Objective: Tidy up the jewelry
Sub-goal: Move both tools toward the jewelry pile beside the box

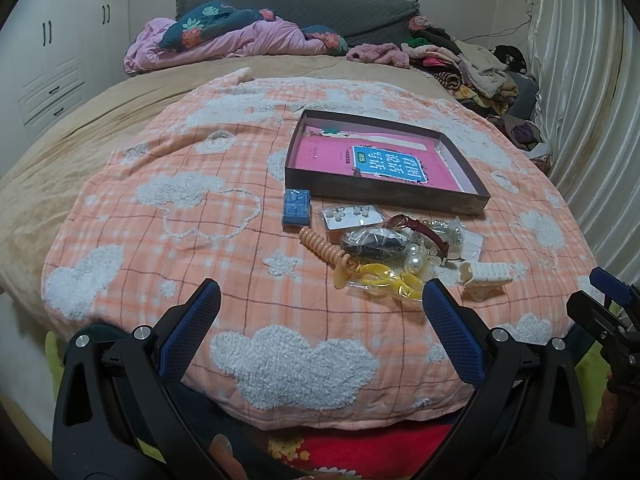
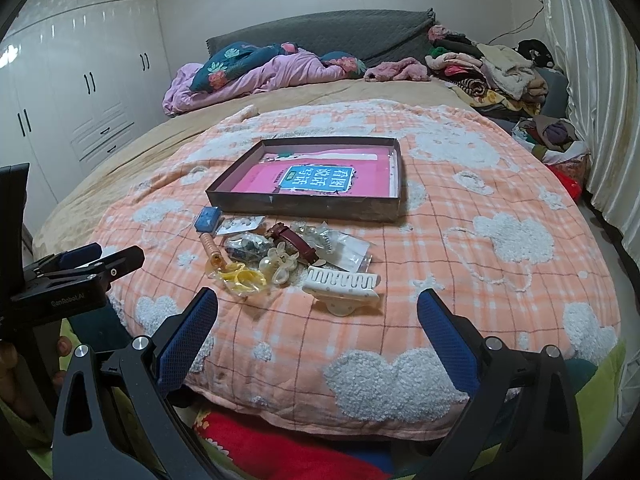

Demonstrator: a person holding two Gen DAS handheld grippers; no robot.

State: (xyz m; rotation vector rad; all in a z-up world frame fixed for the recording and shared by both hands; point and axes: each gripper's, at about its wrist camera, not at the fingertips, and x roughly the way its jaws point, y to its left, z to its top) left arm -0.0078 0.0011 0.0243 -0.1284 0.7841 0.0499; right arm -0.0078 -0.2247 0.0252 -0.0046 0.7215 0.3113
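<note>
A dark shallow box with a pink book inside lies on the orange cloud blanket. In front of it is a pile of jewelry: a blue case, an earring card, an orange spiral band, a brown-strap watch, a pearl piece, a yellow bagged piece and a white hair claw. My left gripper and right gripper are open and empty, just short of the pile.
The blanket covers the near end of a bed. Pink bedding and a clothes pile lie at the far end. A white wardrobe stands left, curtains right. The other gripper shows at each view's edge.
</note>
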